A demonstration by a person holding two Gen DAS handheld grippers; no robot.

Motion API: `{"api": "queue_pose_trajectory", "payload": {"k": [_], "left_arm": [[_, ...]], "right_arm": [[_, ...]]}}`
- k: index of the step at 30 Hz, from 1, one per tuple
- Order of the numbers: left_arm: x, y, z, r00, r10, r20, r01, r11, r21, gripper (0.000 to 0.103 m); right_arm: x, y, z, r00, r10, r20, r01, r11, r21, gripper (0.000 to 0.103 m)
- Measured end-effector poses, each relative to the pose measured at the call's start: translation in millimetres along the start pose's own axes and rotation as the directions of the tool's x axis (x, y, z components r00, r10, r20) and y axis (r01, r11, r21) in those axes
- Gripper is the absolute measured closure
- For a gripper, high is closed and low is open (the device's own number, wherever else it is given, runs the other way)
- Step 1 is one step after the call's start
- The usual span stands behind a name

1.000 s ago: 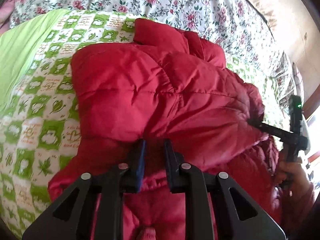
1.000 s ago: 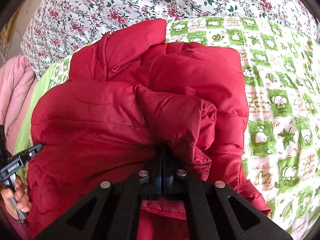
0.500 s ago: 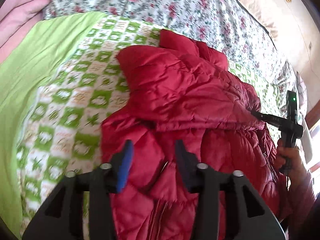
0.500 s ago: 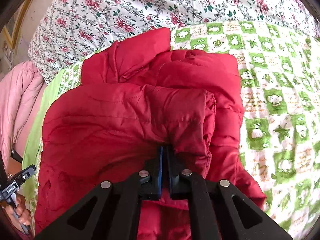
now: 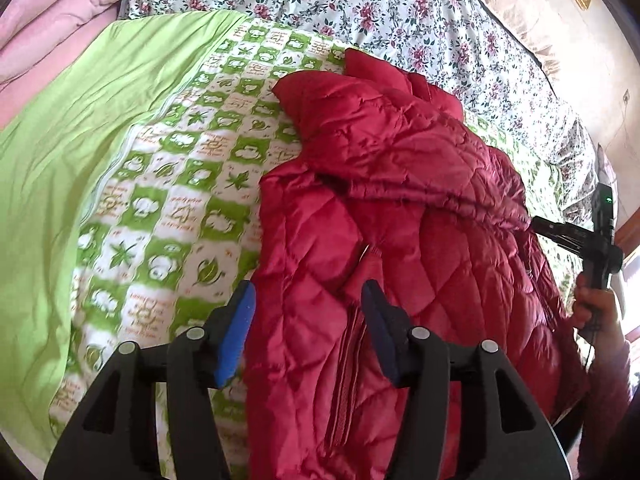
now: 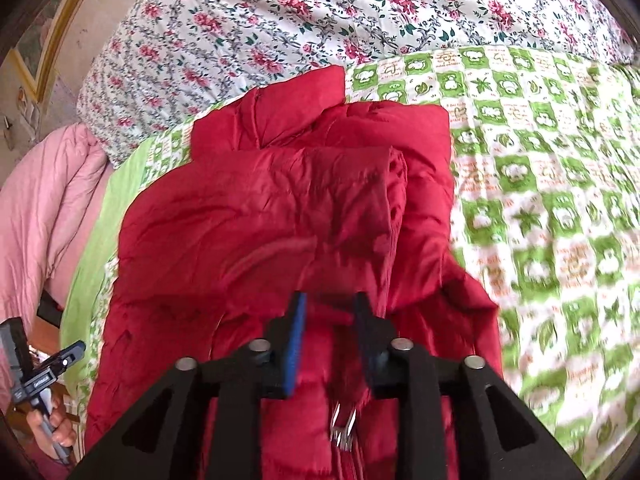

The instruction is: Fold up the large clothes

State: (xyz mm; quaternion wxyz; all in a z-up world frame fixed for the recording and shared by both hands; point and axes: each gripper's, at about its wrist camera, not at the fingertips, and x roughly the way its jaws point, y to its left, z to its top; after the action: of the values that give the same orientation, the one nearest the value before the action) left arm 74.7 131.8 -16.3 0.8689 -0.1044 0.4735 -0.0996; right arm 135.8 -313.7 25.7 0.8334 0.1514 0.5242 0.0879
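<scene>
Red padded jacket (image 5: 400, 208) | lies half folded on checked bed cover (image 5: 168, 208) | left gripper (image 5: 306, 332) and right gripper (image 6: 330, 340): fingers opening, pinching nothing | advice: lift clear, then regrip lower hem evenly.

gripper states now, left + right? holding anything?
Left gripper: jaws opening, holding nothing, red jacket beneath.
Right gripper: jaws opening, jacket released.
</scene>
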Motion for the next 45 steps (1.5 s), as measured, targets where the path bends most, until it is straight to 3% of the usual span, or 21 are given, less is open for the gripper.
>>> {"api": "queue_pose_trajectory", "payload": {"k": [3,7,12,15,26,30,37,45], "left_arm": [[-4,4,-7,1.0,-0.004,-0.007,0.004,1.0,-0.011,0.049],[-7,10,-17,1.0,-0.003,-0.021,0.002,1.0,-0.03,0.049],[-11,12,-26,0.999,-0.007,-0.031,0.006,0.999,-0.037,0.049],[-12,12,-31,0.999,-0.006,-0.039,0.004,0.999,-0.034,0.042],[-15,14,-53,0.995,-0.023,-0.098,0.023,1.0,-0.004,0.041],[-18,13,-60,0.994,-0.002,-0.113,0.005,1.0,0.022,0.033],[-20,13,-71,0.99,-0.01,-0.144,0.015,0.999,0.029,0.033],[-18,4,-83,0.98,-0.014,-0.199,0.033,0.995,0.092,0.033]], "right_arm": [[-9,3,-9,1.0,0.005,-0.012,-0.005,1.0,-0.011,0.07],[-29,3,-27,1.0,0.017,-0.017,-0.017,1.0,-0.014,0.056],[-53,6,-48,1.0,0.016,-0.016,-0.017,0.999,-0.035,0.051],[-66,6,-60,1.0,-0.005,-0.012,0.004,0.999,-0.054,0.045],[-105,-2,-94,0.998,-0.052,-0.023,0.05,0.996,-0.08,0.032],[-113,-6,-103,0.995,-0.087,-0.045,0.082,0.992,-0.093,0.026],[-106,-7,-124,0.974,-0.166,-0.152,0.149,0.982,-0.114,0.024],[-102,-8,-148,0.929,-0.25,-0.272,0.193,0.956,-0.221,0.028]]}}
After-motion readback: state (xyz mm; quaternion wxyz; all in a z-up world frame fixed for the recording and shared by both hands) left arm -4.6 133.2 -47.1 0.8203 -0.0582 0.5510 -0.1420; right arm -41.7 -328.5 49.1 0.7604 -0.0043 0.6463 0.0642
